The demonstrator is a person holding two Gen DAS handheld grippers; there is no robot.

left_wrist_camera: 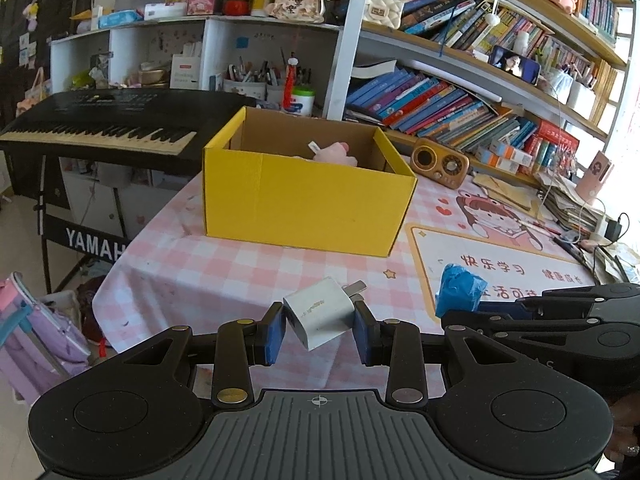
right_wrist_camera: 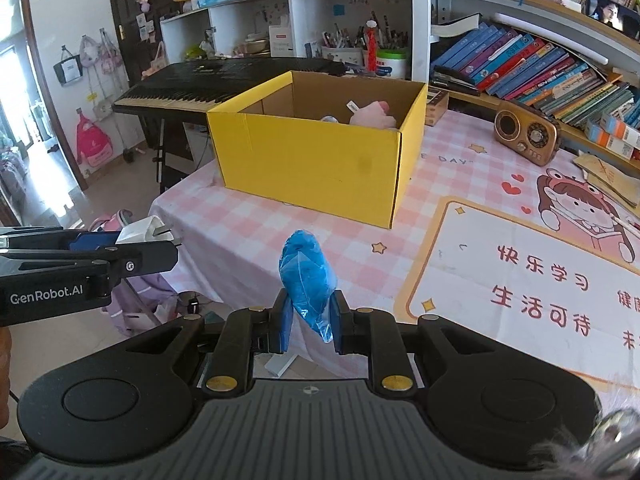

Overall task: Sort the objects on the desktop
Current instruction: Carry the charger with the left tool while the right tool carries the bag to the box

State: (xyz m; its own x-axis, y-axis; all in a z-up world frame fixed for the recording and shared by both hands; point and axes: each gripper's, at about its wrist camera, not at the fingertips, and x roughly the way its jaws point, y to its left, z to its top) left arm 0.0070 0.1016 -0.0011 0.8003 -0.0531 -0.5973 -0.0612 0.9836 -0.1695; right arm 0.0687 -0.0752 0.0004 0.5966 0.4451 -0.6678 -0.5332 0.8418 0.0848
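My left gripper (left_wrist_camera: 319,330) is shut on a white USB charger plug (left_wrist_camera: 320,317), tilted, held above the near part of the pink checked table (left_wrist_camera: 224,272). My right gripper (right_wrist_camera: 310,320) is shut on a crumpled blue plastic bag (right_wrist_camera: 306,276), held upright above the table's near edge. The bag also shows in the left wrist view (left_wrist_camera: 458,290); the plug also shows in the right wrist view (right_wrist_camera: 144,232). An open yellow cardboard box (left_wrist_camera: 308,200) stands ahead, also in the right wrist view (right_wrist_camera: 320,160), with a pink plush toy (right_wrist_camera: 372,114) inside.
A brown retro radio (right_wrist_camera: 526,134) stands right of the box. Slanted books (left_wrist_camera: 440,104) fill the shelves behind. A cartoon desk mat (right_wrist_camera: 540,280) covers the table's right part. A Yamaha keyboard (left_wrist_camera: 100,120) stands left of the table. Bags lie on the floor at left.
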